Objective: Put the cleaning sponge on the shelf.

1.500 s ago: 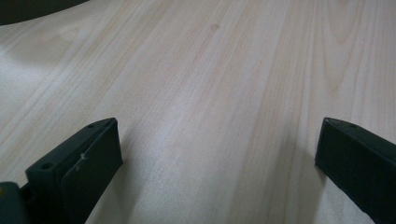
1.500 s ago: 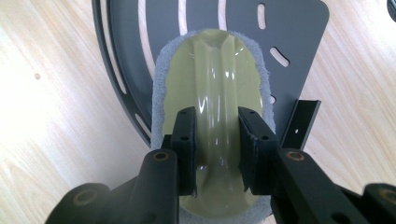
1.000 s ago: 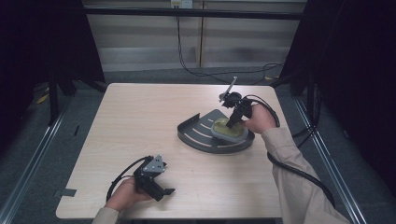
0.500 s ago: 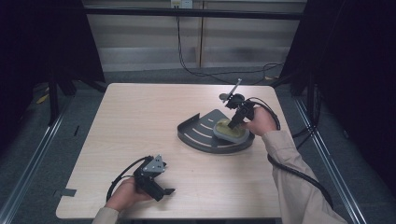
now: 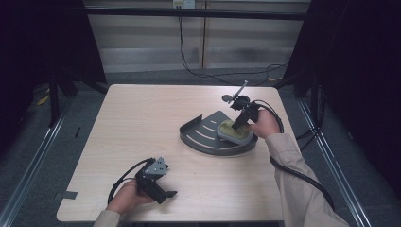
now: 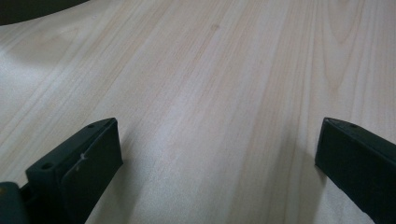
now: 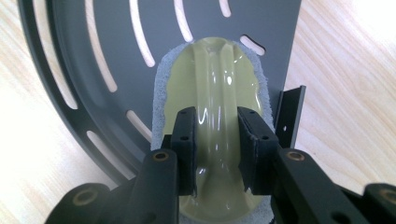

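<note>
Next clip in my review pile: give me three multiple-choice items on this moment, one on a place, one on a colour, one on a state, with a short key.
1. Where does the scrubber lie?
A. on the slotted dark tray
B. on the bare table
C. on the floor

2. What colour is the scrubber's handle?
A. red
B. pale yellow-green
C. blue

3. How do the jaws of the left gripper stand?
A. clamped on a cable
B. shut on the tray
C. wide apart over bare wood

Key: 1 A, the right gripper view shows it against the slotted grey floor of the tray. 2 B, the glossy handle between the jaws of the right gripper is yellow-green. 3 C, the left gripper view shows wood grain alone between the two jaws.
</note>
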